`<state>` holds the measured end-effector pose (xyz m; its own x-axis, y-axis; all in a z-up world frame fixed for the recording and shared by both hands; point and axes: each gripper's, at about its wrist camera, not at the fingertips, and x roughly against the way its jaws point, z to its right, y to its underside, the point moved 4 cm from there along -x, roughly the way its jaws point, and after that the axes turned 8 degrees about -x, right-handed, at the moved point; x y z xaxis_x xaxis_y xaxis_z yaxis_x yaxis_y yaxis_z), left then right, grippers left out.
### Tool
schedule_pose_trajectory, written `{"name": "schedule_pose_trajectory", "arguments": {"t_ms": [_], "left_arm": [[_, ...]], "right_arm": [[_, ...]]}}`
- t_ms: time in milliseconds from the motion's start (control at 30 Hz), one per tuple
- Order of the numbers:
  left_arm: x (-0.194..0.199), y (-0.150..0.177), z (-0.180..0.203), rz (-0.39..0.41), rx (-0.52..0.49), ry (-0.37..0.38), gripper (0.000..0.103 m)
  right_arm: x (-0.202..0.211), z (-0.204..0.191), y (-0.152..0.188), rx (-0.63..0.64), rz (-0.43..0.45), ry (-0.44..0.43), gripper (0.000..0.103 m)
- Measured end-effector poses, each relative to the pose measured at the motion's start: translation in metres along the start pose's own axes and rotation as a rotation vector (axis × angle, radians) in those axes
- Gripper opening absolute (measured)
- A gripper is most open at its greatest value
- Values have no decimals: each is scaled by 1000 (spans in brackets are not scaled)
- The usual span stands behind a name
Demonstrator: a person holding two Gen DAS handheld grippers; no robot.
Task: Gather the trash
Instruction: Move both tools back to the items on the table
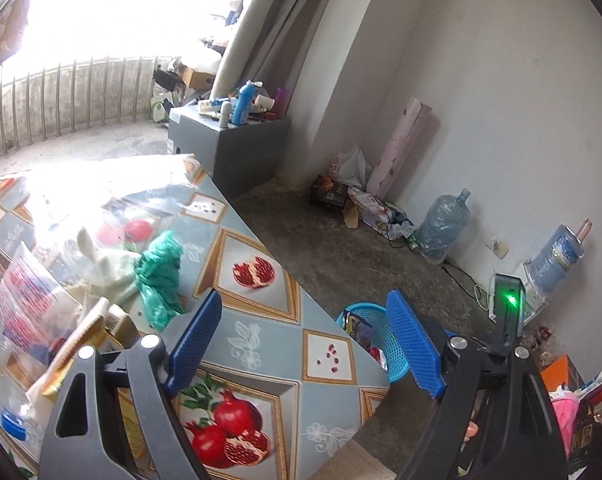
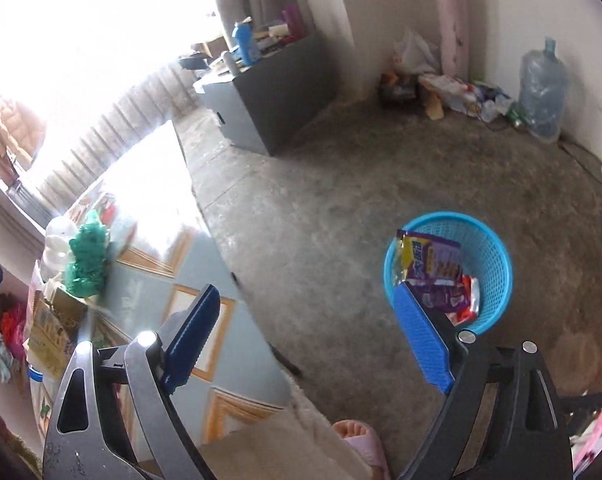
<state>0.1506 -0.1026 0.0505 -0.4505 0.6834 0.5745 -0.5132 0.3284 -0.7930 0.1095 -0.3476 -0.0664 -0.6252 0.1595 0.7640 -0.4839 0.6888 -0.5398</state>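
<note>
Already binned: purple snack wrapper [image 2: 435,268] is sitting in blue basket [image 2: 497,264].
Left: green bag [image 1: 159,276] is lying mid-table [image 1: 269,332].
Grippers: left gripper [image 1: 301,344] and right gripper [image 2: 309,340] are gaping, empty.

A lived-in room of a home: bare concrete floor [image 2: 341,184], plain walls, a curtain [image 1: 285,20] beside a bright balcony railing [image 1: 61,96]. The tabletop [image 1: 261,320] wears a pomegranate-print cover (very domestic), toiletry bottles crowd a grey cabinet [image 1: 241,148], and water jugs [image 1: 441,224] stand against the wall.

Wrapper [image 2: 433,268] in basket [image 2: 497,256] on floor, R of table [image 2: 197,264].
</note>
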Motion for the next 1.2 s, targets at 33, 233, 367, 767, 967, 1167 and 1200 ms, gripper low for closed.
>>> {"name": "schedule_pose_trajectory", "arguments": {"t_ms": [33, 233, 367, 767, 967, 1167, 1200], "left_arm": [[3, -1, -3, 9, 6, -5, 82], [39, 5, -19, 79, 47, -50, 82], [78, 17, -34, 149, 57, -142, 82], [142, 100, -105, 156, 259, -354, 82], [138, 117, -113, 177, 285, -322, 80], [122, 118, -103, 178, 213, -277, 62], [117, 118, -99, 175, 196, -260, 60]], "right_arm": [[1, -3, -1, 8, 6, 3, 86], [14, -34, 7, 111, 41, -25, 90], [29, -53, 18, 198, 77, -88, 90], [36, -119, 59, 329, -14, -381, 90], [35, -145, 70, 379, -53, -448, 81], [30, -153, 78, 390, -100, -466, 72], [28, -154, 77, 388, -103, -469, 71]]}}
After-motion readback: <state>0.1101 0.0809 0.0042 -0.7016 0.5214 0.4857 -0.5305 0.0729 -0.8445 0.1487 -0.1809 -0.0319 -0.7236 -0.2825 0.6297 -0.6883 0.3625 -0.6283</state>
